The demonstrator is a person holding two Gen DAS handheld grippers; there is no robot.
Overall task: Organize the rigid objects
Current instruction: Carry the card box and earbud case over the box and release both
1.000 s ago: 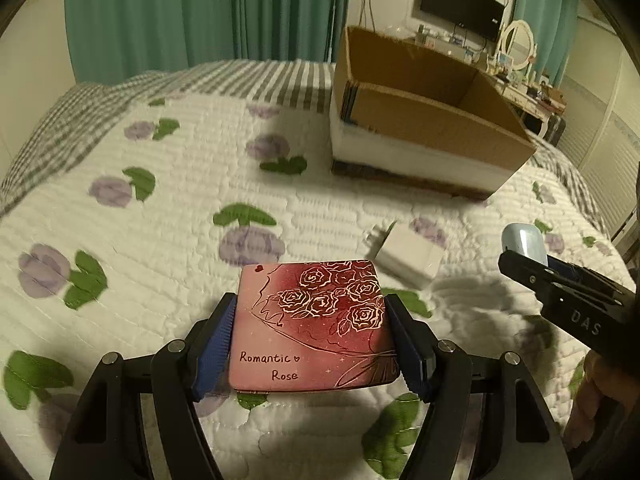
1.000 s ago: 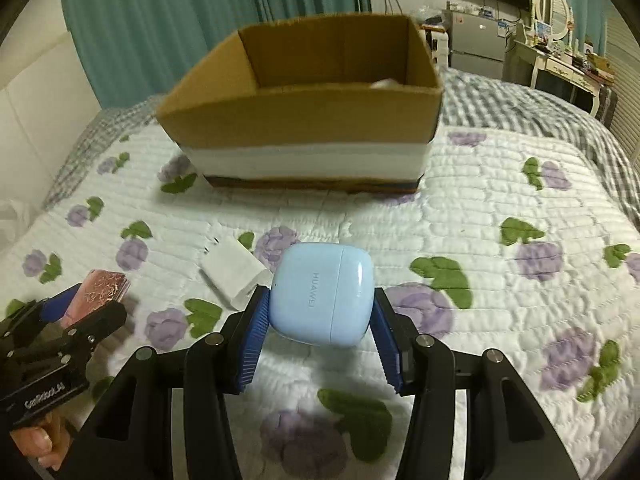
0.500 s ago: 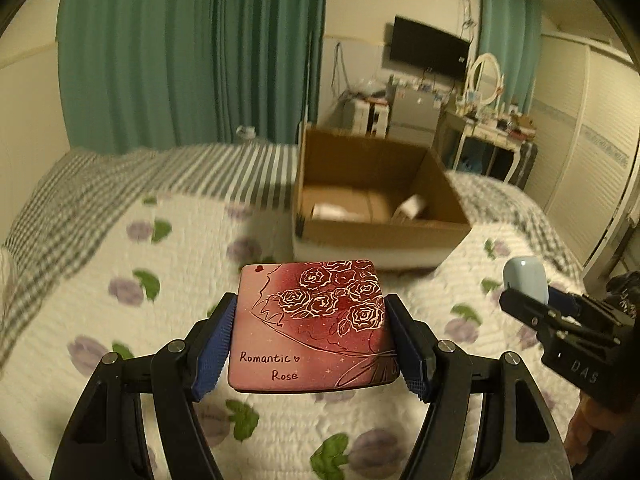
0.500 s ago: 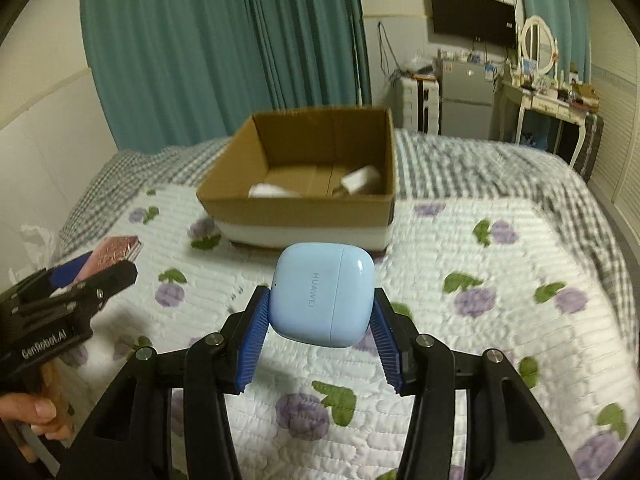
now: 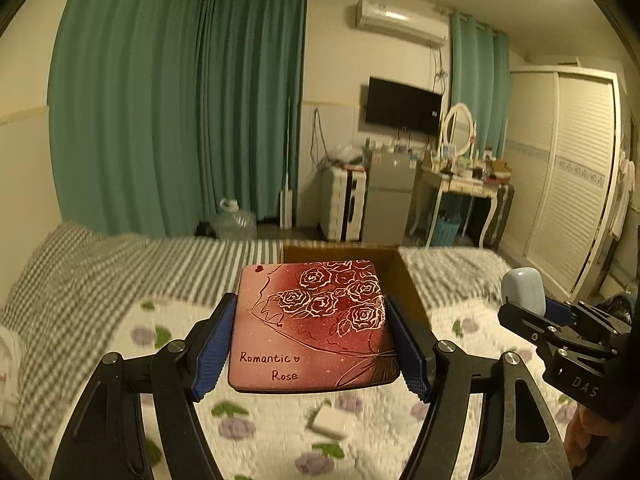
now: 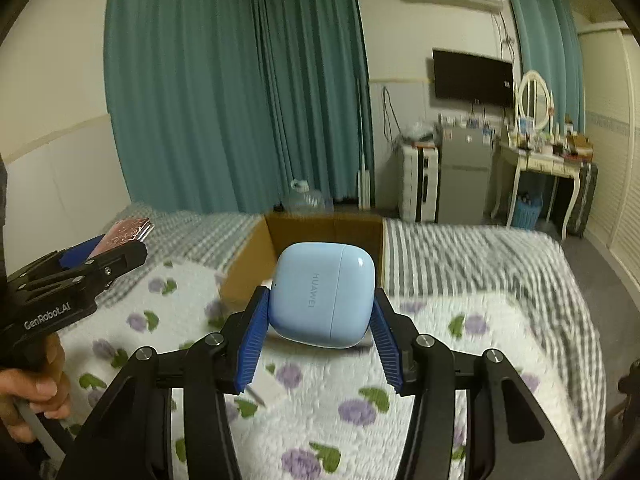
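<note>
My left gripper [image 5: 310, 334] is shut on a flat red case [image 5: 312, 324] printed with roses and "Romantic Rose", held high above the bed. My right gripper [image 6: 322, 324] is shut on a light blue Huawei earbud case [image 6: 324, 294], also held up in the air. Each gripper shows in the other's view: the right one with the blue case [image 5: 524, 292] at the right, the left one with the red case [image 6: 126, 230] at the left. The open cardboard box [image 6: 256, 264] lies ahead, mostly hidden behind the held objects; its rim [image 5: 404, 276] shows past the red case.
A white charger block [image 5: 330, 420] lies on the floral quilt [image 5: 168, 368] below the left gripper. A striped blanket [image 6: 460, 248] covers the far bed. Beyond stand teal curtains, a water jug [image 5: 234, 220], a small fridge [image 6: 464, 184] and a dressing table [image 6: 536, 168].
Both grippers have risen and tilted up with their objects still held. The box has dropped lower in both views and more of the room shows.
</note>
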